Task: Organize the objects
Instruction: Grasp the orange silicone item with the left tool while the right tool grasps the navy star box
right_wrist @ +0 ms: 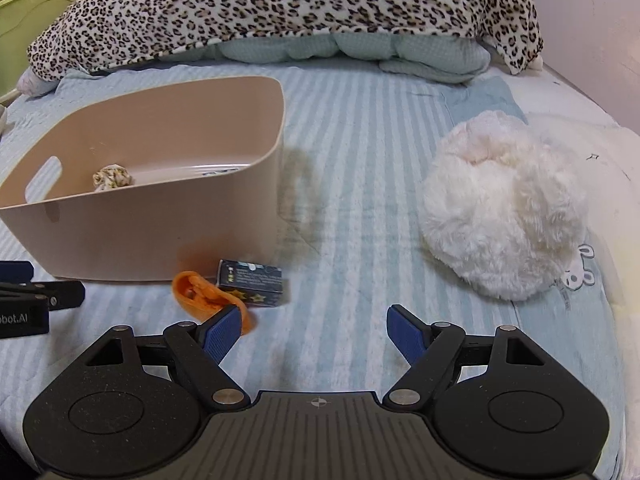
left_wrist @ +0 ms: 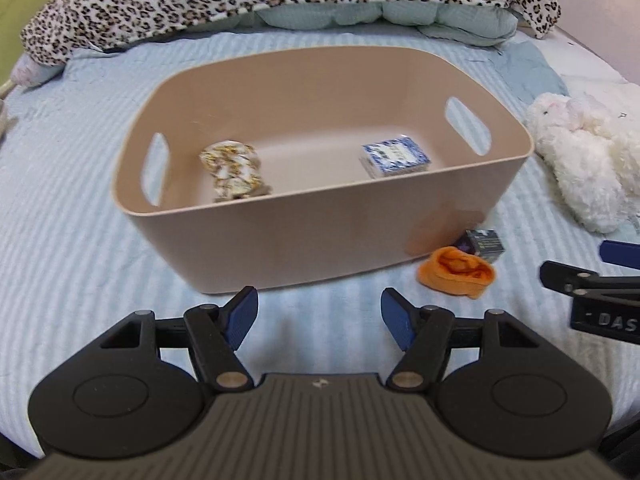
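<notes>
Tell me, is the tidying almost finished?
About halfway. Done: a rolled patterned cloth and a blue-and-white box lie inside the tan bin. In hand: nothing; the left tool and right tool are both open and empty. Left: the orange cloth, the dark box and the white plush toy on the bed.

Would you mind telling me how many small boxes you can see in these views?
2. A blue-and-white patterned box lies inside the beige bin, toward its right end. A dark box lies on the bed outside the bin, touching the orange cloth. None seems hidden.
</notes>
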